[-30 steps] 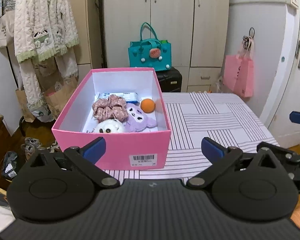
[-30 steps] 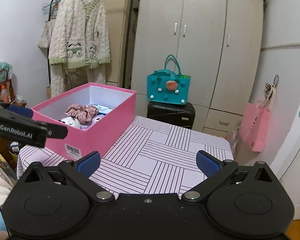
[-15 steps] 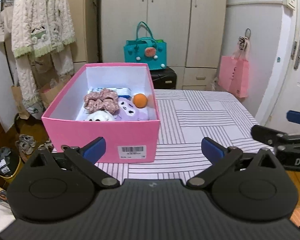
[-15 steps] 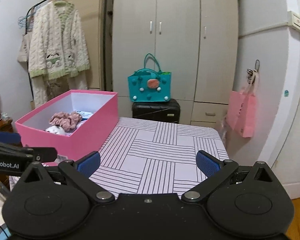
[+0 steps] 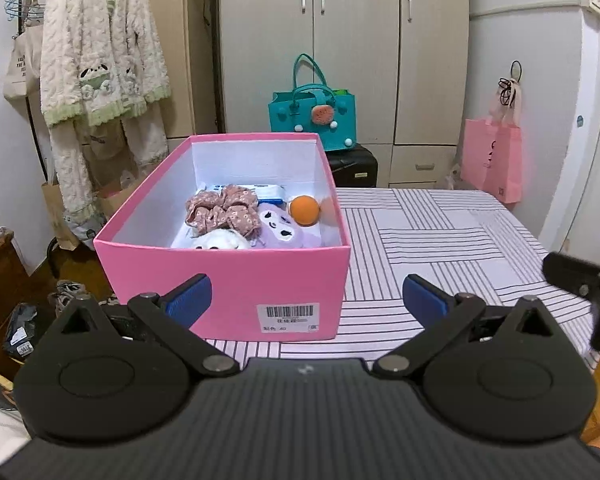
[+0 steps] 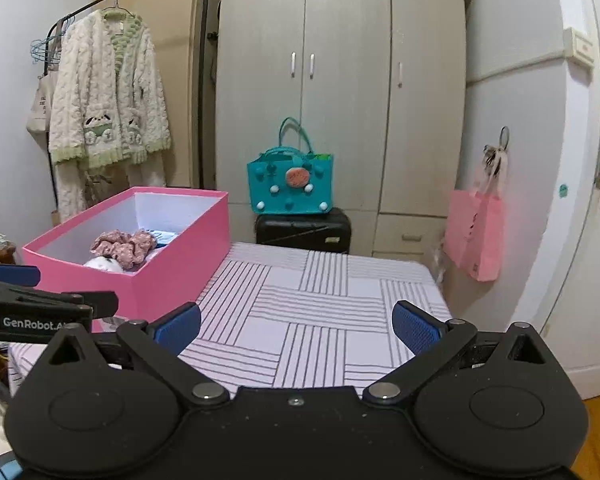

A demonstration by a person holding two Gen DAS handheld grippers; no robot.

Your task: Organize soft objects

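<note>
The left gripper point(image 5: 306, 298) is held level in front of the near wall of the pink box point(image 5: 228, 280). Its jaws are spread wide and hold nothing; the blue pads point(image 5: 190, 296) are clear of the box. The right gripper point(image 6: 296, 328) is held over the near edge of the worktop point(image 6: 320, 312), to the right of the box. Its jaws are likewise spread wide and empty.

The box stands on the left part of the striped worktop, lid off, with a barcode label point(image 5: 290, 316) on its near wall. The soft objects lie inside it:
- a floral scrunchie point(image 5: 222, 212), centre-left;
- a white plush point(image 5: 220, 240), against the near wall, touching the scrunchie;
- a purple plush point(image 5: 280, 228), just right of the white one;
- an orange ball point(image 5: 305, 211), near the right wall, behind the purple plush;
- a blue-and-white pack point(image 5: 270, 193), behind the scrunchie.

In the right wrist view only the scrunchie point(image 6: 122, 246), part of the white plush point(image 6: 104, 264) and a corner of the pack are visible above the box rim.

The worktop to the right of the box carries nothing. Behind it a teal bag point(image 6: 290, 190) sits on a black suitcase point(image 6: 302, 232).
</note>
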